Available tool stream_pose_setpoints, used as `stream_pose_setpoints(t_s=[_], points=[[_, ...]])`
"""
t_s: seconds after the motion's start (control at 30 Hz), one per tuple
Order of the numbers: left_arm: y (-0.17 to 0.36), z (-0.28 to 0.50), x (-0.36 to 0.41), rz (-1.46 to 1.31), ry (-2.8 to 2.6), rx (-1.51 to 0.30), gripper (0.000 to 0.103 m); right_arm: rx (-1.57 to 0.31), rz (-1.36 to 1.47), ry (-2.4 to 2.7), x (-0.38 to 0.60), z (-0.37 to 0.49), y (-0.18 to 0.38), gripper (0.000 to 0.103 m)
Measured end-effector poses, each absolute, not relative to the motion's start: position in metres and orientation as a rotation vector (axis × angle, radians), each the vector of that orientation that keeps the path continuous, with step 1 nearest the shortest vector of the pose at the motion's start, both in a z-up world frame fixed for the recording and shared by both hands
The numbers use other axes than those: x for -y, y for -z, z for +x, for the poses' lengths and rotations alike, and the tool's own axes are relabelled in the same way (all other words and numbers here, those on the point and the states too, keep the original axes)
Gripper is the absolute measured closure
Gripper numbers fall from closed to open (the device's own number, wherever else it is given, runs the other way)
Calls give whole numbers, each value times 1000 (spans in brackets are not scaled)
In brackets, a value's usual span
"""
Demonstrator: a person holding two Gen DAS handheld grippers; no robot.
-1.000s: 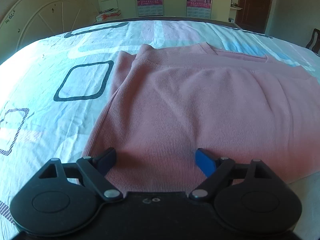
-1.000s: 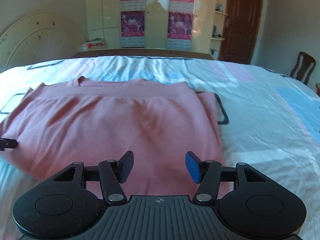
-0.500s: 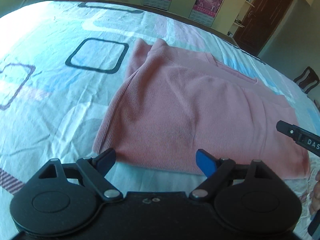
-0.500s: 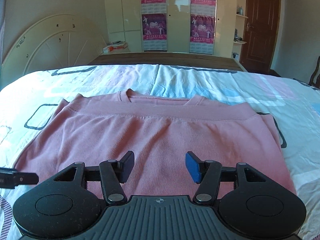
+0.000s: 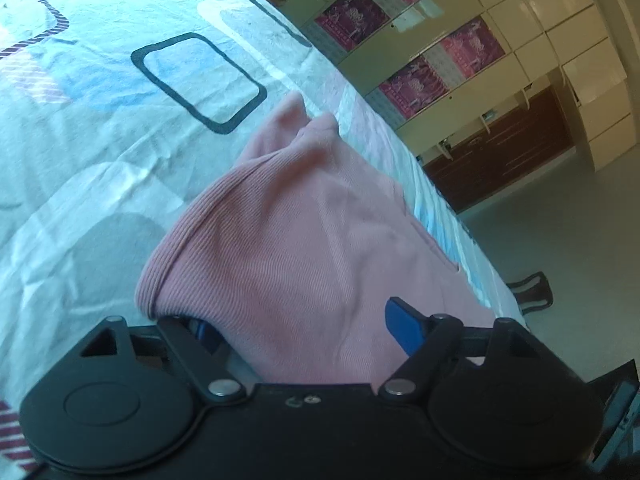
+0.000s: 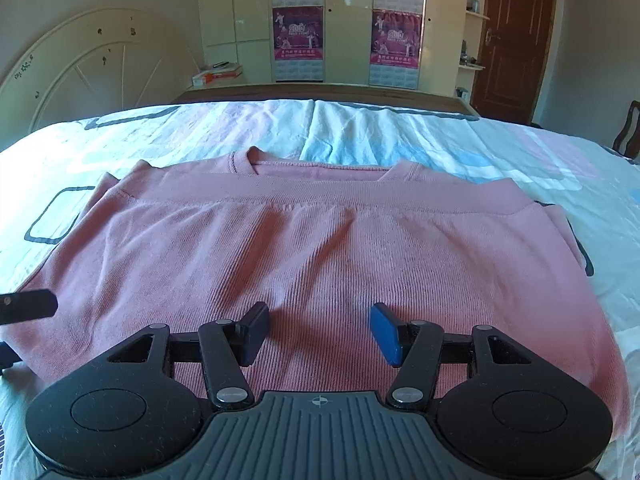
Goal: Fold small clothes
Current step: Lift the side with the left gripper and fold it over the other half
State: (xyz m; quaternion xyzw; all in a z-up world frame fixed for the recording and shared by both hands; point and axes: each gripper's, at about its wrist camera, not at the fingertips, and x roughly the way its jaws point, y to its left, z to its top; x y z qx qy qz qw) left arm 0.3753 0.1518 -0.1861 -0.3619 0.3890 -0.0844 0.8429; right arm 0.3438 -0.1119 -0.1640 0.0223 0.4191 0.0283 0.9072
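The only readable mark is on the calendar posters [image 6: 297, 42] stuck to the cream wardrobe doors [image 6: 348, 20] in the right wrist view: large white digits in the middle of the lower left poster seem to read "2010", and the lower right poster [image 6: 395, 40] bears the same digits, fainter. Lines of characters and the date grids beneath them are too small to make out. In the left wrist view the same posters [image 5: 412, 86] are tilted and blurred, with nothing legible
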Motion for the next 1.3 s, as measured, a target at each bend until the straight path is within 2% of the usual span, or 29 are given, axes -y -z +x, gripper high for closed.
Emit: stream_pose_setpoints(t_s=[0.1, 0.17, 0.2, 0.23, 0.4, 0.6, 0.77, 0.9, 1.07, 1.2, 1.3], points=[[190, 389, -149, -768, 183, -781, 38, -877, 34, -46, 110, 348, 169, 46], [192, 395, -147, -761, 170, -775, 54, -881, 2, -36, 106, 347, 177, 46], [195, 396, -149, -765, 149, -782, 76, -872, -14, -33, 104, 346, 181, 46], [198, 396, -152, -778, 126, -789, 85, -864, -16, -30, 104, 345, 183, 46], [187, 396, -150, -738, 139, -763, 89, -847, -32, -24, 103, 343, 186, 46], [131, 394, -114, -525, 230, -657, 90, -845, 54, -69, 118, 343, 176, 46], [86, 402, -38, -359, 352, -601, 90, -792, 155, -85, 150, 335, 160, 46], [72, 407, 44, -247, 480, -594, 90, -760, 207, -38, 202, 326, 150, 46], [89, 398, 145, -139, 631, -637, 90, -758, 242, 66, 281, 303, 148, 46], [134, 383, 203, -19, 687, -747, 90, -767, 262, 141, 331, 285, 151, 46], [159, 373, 214, 37, 659, -816, 82, -770, 310, 155, 358, 275, 150, 46]])
